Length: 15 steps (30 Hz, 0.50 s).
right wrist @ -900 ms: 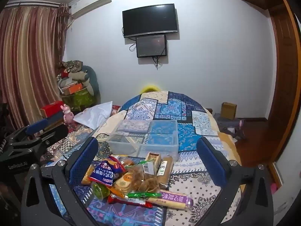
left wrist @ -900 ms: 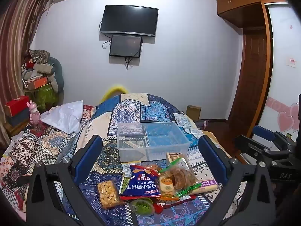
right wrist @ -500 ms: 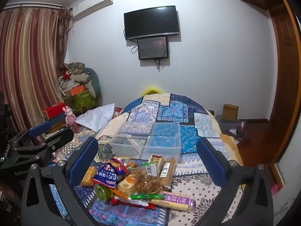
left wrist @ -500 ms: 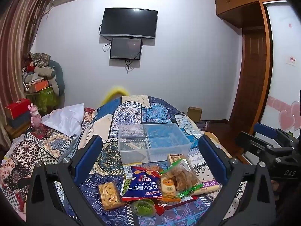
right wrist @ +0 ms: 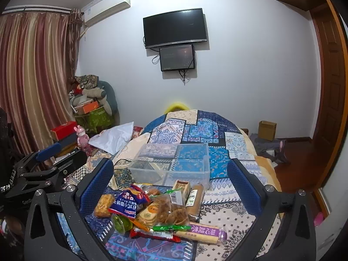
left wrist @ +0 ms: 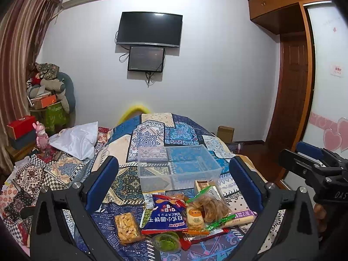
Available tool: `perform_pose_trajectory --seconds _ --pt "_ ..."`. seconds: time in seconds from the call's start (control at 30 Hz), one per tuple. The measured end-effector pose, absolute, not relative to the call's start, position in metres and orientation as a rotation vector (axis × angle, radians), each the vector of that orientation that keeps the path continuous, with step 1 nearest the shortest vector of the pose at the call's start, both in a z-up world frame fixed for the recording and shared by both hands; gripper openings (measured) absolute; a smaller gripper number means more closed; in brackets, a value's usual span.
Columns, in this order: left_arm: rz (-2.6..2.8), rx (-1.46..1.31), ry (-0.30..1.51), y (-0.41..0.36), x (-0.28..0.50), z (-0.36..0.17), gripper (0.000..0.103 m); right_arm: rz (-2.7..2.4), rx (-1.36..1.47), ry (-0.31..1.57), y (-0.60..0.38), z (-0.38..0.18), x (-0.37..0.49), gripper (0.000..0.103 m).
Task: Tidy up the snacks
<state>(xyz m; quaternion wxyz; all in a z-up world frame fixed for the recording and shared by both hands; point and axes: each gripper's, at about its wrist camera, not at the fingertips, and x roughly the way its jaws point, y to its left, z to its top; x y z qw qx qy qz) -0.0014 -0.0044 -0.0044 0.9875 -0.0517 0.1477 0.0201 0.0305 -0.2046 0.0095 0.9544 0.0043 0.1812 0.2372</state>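
Observation:
A heap of snack packets lies on the patterned bedspread: a blue bag (left wrist: 166, 216) (right wrist: 126, 204), a clear pack of orange crackers (left wrist: 127, 228) (right wrist: 104, 205), a green jelly cup (left wrist: 166, 242) (right wrist: 120, 223), a bag of round biscuits (left wrist: 212, 204) (right wrist: 171, 211) and a long purple-labelled roll (right wrist: 201, 232). An empty clear plastic box (left wrist: 177, 167) (right wrist: 171, 164) stands just behind the heap. My left gripper (left wrist: 174, 182) and right gripper (right wrist: 169, 180) are both open and empty, held above the heap, the left one on the left side.
A white pillow (left wrist: 76, 139) lies on the bed to the left. A pink figurine (left wrist: 41, 134) and red box (left wrist: 20, 126) stand at the far left. A cardboard box (right wrist: 267, 130) sits on the floor beyond the bed, near the wooden door (left wrist: 291, 95).
Both grippers have tilted or drawn back slightly, so the snacks and box sit a little lower in both views. Nothing on the bed has moved.

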Motion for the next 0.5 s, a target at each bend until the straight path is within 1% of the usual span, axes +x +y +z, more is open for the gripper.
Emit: perform_pose_trajectory --seconds 0.5 --pt "0.034 -0.103 0.295 -0.0053 -0.0017 -0.0036 0.103 0.471 0.014 0.368 -0.205 0.0089 0.0318 0.103"
